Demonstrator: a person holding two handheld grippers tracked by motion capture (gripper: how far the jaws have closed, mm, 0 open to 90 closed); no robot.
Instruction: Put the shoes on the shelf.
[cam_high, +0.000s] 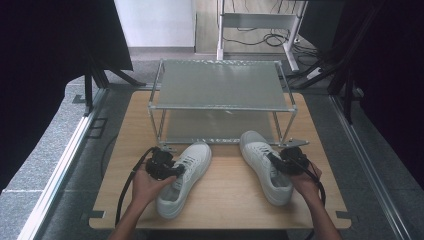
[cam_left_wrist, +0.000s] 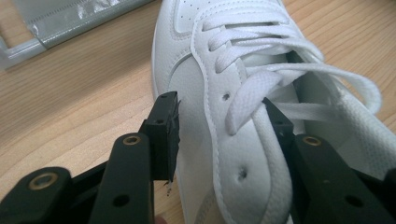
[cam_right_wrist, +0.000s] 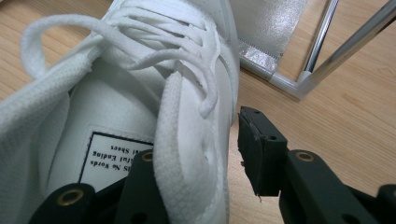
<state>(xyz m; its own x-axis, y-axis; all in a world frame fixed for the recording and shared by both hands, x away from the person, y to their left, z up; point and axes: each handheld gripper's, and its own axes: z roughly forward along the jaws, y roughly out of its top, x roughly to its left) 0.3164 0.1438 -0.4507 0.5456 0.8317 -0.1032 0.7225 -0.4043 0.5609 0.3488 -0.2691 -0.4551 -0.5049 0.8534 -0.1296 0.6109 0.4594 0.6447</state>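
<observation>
Two white lace-up sneakers lie on the wooden table, toes toward the rack. My left gripper (cam_high: 175, 170) is open at the left sneaker (cam_high: 195, 157). In the left gripper view, my left gripper (cam_left_wrist: 222, 105) straddles the left sneaker's side wall (cam_left_wrist: 201, 84), one jaw outside and one inside under the laces. My right gripper (cam_high: 280, 161) is open at the right sneaker (cam_high: 255, 147). In the right gripper view, my right gripper (cam_right_wrist: 196, 140) has one jaw inside the right sneaker's collar (cam_right_wrist: 187, 140). The other jaw stands outside, a small gap away.
A two-tier metal rack (cam_high: 220, 82) with mesh shelves stands at the back of the table (cam_high: 225, 200), right behind the shoes' toes. Its lower shelf (cam_right_wrist: 266, 28) and a chrome leg (cam_right_wrist: 322, 32) lie just past the right sneaker. Black curtains flank the table.
</observation>
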